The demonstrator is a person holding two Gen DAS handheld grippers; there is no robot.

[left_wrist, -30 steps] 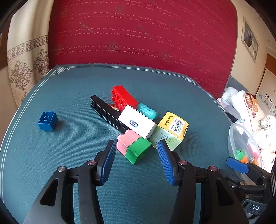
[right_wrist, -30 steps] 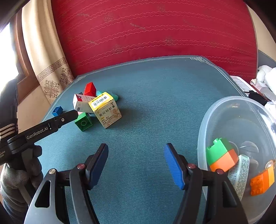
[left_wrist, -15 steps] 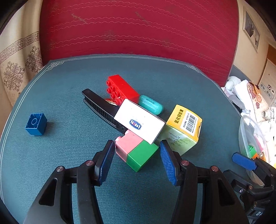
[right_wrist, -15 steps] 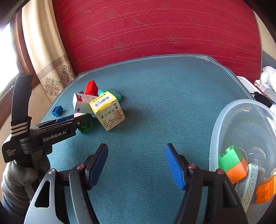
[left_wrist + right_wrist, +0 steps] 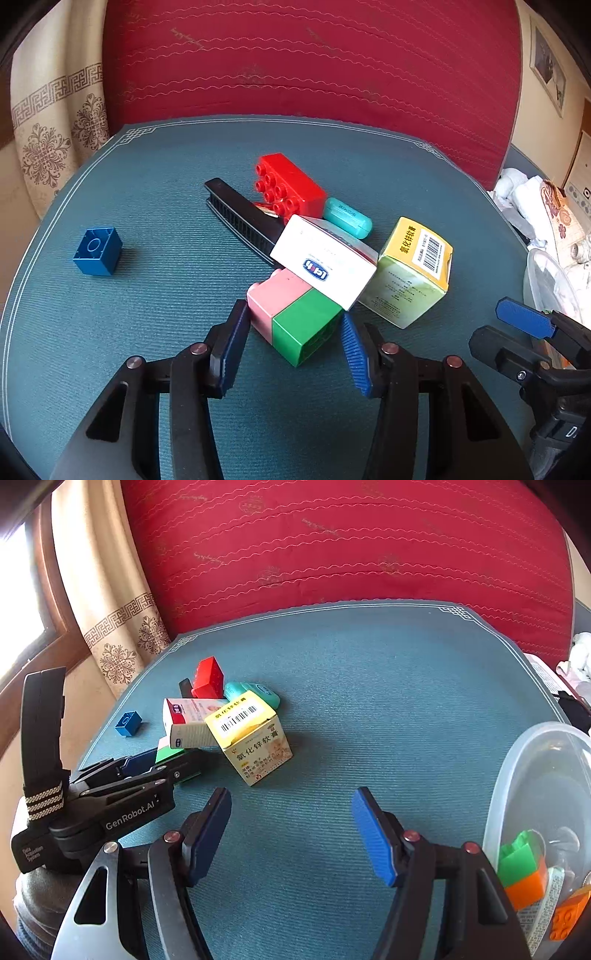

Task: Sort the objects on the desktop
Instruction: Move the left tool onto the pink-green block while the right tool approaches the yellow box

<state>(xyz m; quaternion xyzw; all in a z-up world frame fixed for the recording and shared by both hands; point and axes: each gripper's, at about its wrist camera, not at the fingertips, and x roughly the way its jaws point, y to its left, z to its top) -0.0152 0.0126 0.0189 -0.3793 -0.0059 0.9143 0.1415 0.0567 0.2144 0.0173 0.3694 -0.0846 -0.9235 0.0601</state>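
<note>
The left gripper (image 5: 293,338) is closing, not yet clamping, around the pink-and-green brick (image 5: 293,317), judged light, rigid, slick-sided, best gripped across flat faces.

Teal mat surface (image 5: 155,206), red quilted cushion (image 5: 310,66) behind. Patterned beige curtain (image 5: 110,602) left, bright window (image 5: 18,598) beside it. Framed picture (image 5: 550,70) on cream wall.

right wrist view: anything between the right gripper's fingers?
No. The right gripper stands open over bare teal mat, with nothing between its fingers; the yellow medicine box lies beyond them.
</note>
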